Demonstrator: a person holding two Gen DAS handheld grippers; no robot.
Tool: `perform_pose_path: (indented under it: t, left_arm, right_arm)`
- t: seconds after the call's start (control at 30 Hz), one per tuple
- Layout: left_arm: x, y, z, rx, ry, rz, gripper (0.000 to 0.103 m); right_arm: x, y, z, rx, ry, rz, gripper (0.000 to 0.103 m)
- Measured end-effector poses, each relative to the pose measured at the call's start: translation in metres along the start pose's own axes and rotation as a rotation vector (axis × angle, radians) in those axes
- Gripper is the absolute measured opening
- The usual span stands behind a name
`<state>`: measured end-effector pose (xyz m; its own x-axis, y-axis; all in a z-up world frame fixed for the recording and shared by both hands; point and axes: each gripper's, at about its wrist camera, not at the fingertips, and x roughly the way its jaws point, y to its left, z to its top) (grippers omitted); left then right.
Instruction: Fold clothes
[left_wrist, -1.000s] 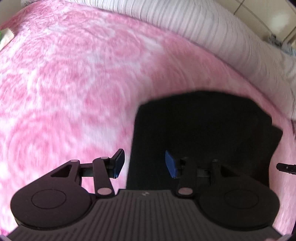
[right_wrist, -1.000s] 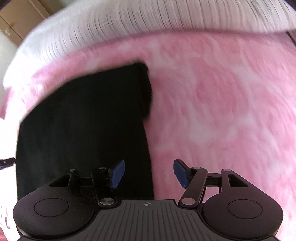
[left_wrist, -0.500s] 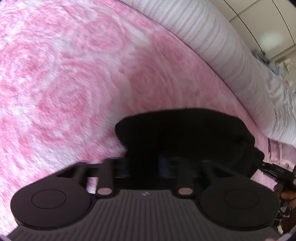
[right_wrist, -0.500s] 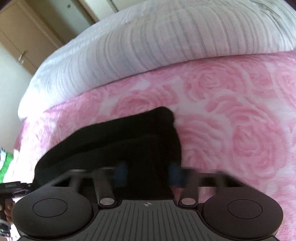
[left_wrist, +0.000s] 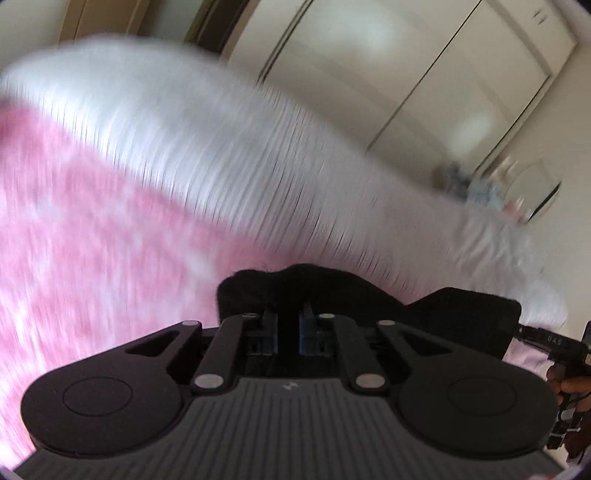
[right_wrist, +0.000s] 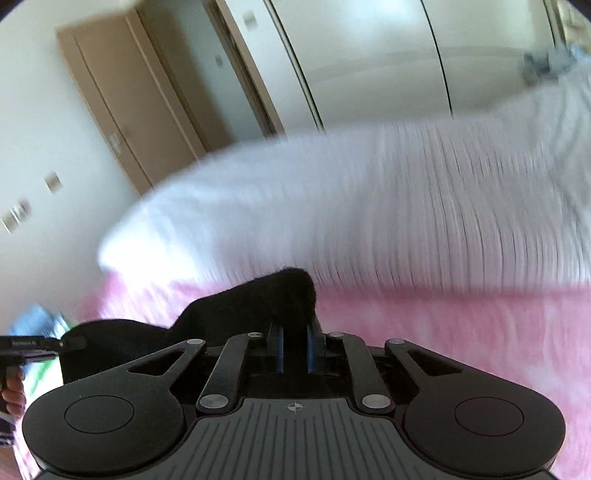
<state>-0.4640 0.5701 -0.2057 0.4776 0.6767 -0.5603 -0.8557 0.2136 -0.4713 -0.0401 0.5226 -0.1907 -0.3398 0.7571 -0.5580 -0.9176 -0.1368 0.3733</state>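
Note:
A black garment (left_wrist: 332, 291) is held up off the pink rose-patterned bed cover (left_wrist: 92, 258). My left gripper (left_wrist: 287, 325) is shut on one edge of it; the cloth bulges out past the blue pads. My right gripper (right_wrist: 294, 347) is shut on the other edge of the black garment (right_wrist: 258, 299), which hangs between the two grippers. The right gripper also shows at the right edge of the left wrist view (left_wrist: 546, 339), and the left gripper at the left edge of the right wrist view (right_wrist: 33, 343).
A white striped duvet (left_wrist: 221, 155) lies across the back of the bed and also shows in the right wrist view (right_wrist: 388, 206). Behind it stand white wardrobe doors (right_wrist: 369, 55) and a brown door (right_wrist: 122, 96). Both views are motion-blurred.
Both grippers went from open over the flat garment to shut on its edges. They have since lifted it off the bed, and both views have tilted up toward the wall.

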Motion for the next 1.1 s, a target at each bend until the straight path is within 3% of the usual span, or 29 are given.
perform_pose_path:
  t: [0.1, 0.2, 0.27, 0.37, 0.43, 0.53, 0.73, 0.8, 0.97, 1.1]
  left_arm:
    - [-0.056, -0.025, 0.038, 0.044, -0.146, -0.047, 0.006]
    - [-0.119, -0.048, 0.056, 0.099, -0.280, -0.084, 0.006]
    - [-0.159, -0.058, 0.051, 0.122, -0.343, -0.100, 0.007]
    - [-0.205, -0.064, 0.017, 0.152, -0.356, -0.103, 0.009]
    - [-0.218, -0.060, -0.016, 0.154, -0.293, -0.073, 0.016]
    - [-0.213, -0.044, -0.071, 0.093, -0.152, 0.033, 0.024]
    - [-0.204, -0.011, -0.179, -0.030, 0.132, 0.244, 0.024]
    - [-0.198, -0.002, -0.208, -0.060, 0.209, 0.296, 0.024]
    - [-0.157, 0.003, -0.219, -0.038, 0.265, 0.282, 0.032]
    - [-0.122, 0.011, -0.226, -0.030, 0.308, 0.267, 0.034]
  right_arm:
    - [-0.037, 0.020, 0.035, 0.007, -0.143, 0.081, 0.009]
    - [-0.078, 0.039, 0.058, -0.007, -0.274, 0.166, 0.009]
    - [-0.106, 0.047, 0.062, -0.028, -0.342, 0.218, 0.010]
    - [-0.141, 0.052, 0.054, -0.061, -0.385, 0.284, 0.010]
    - [-0.156, 0.051, 0.034, -0.109, -0.322, 0.268, 0.012]
    - [-0.159, 0.041, -0.010, -0.172, -0.064, 0.181, 0.022]
    - [-0.151, -0.003, -0.109, -0.095, 0.314, -0.031, 0.029]
    - [-0.142, -0.008, -0.126, -0.091, 0.387, -0.067, 0.030]
    - [-0.123, -0.018, -0.149, -0.163, 0.493, -0.085, 0.036]
    - [-0.082, -0.020, -0.165, -0.227, 0.549, -0.070, 0.043]
